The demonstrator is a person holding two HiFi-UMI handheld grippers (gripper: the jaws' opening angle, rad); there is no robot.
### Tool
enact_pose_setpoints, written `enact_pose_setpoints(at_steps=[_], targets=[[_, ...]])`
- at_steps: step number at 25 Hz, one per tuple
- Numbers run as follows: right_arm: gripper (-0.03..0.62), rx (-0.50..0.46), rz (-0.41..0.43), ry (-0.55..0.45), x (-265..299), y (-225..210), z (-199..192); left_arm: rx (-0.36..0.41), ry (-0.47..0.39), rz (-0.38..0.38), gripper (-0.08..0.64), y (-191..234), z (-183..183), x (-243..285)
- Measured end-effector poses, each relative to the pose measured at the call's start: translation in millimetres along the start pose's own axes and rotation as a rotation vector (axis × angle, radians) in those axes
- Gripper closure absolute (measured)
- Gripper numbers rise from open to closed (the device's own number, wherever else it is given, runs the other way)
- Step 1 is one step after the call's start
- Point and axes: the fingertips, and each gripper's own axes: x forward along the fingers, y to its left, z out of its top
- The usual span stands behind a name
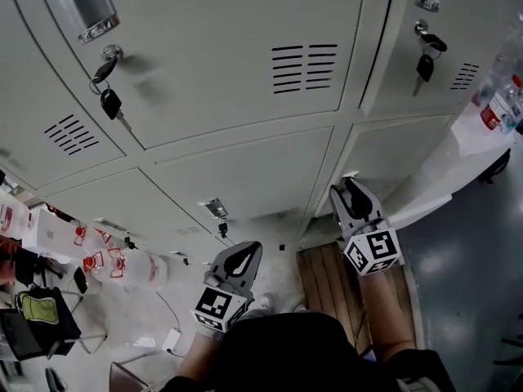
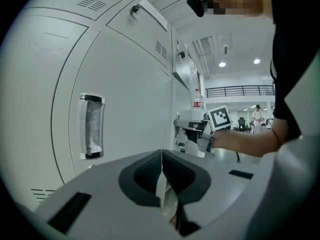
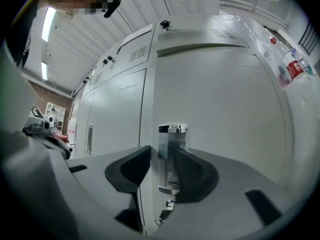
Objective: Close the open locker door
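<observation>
Fingers (image 3: 194, 174) of the right gripper (image 3: 161, 155) stand apart facing the door handle (image 3: 173, 134).

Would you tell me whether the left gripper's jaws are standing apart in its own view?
No, the left gripper has its jaws pressed together along their inner edges, with nothing held between them.

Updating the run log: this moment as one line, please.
stage: lining up on door | locker door: open | right claw: open, door handle seen between its jaws, ungripped | left claw: shut
</observation>
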Motion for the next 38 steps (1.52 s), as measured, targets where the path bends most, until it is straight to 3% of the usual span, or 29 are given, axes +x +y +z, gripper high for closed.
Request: enact_pose_setpoints(at_steps=[7,20,26,38], targets=[[0.437,0.063,0.032,-0.035,12.9,-3.5,8.1,-0.013,0.016,0.029,0.537,6.3,-6.9,-2.7],[0.445,0.076,0.059,-0.045,15.6,-2.8,6.0,-0.017,0.025,0.027,0.537,5.6,-10.0,-4.3],[0.444,0.083,0.056,-0.026,2.9,0.6,4.1,0.003,0.007,-0.015,0.537,-4.5,-1.7,0.4],[0.445,0.097,-0.065,0.005,-72.1,-1.5,-2.4,-0.006,0.045,-0.162,0.537,-40.4,-9.1,28.7]])
